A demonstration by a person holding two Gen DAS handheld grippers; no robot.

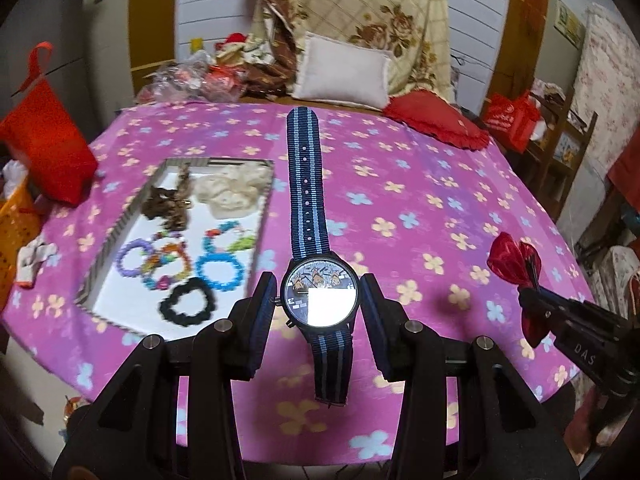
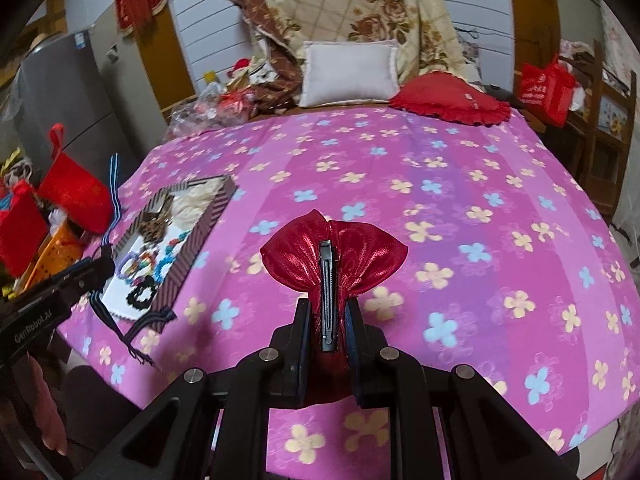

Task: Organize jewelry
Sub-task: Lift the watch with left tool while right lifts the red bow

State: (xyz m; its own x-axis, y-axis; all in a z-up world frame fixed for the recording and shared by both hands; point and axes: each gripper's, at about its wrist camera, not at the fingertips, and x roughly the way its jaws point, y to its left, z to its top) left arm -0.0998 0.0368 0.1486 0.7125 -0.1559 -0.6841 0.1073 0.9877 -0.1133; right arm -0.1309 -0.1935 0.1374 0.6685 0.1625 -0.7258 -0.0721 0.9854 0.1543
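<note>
A watch with a dark face and a blue striped strap stands upright between the pads of my left gripper, which is shut on its case above the table. A shiny red bow hair clip with a black metal clasp is pinched in my right gripper, also held up in the air. In the left wrist view the right gripper and bow appear at the right edge. A striped-rim tray on the left holds bead bracelets, a black scrunchie and a cream scrunchie.
A pink flowered cloth covers the table. A red heart cushion and a white pillow lie at the far edge. A red bag and an orange basket stand left of the tray.
</note>
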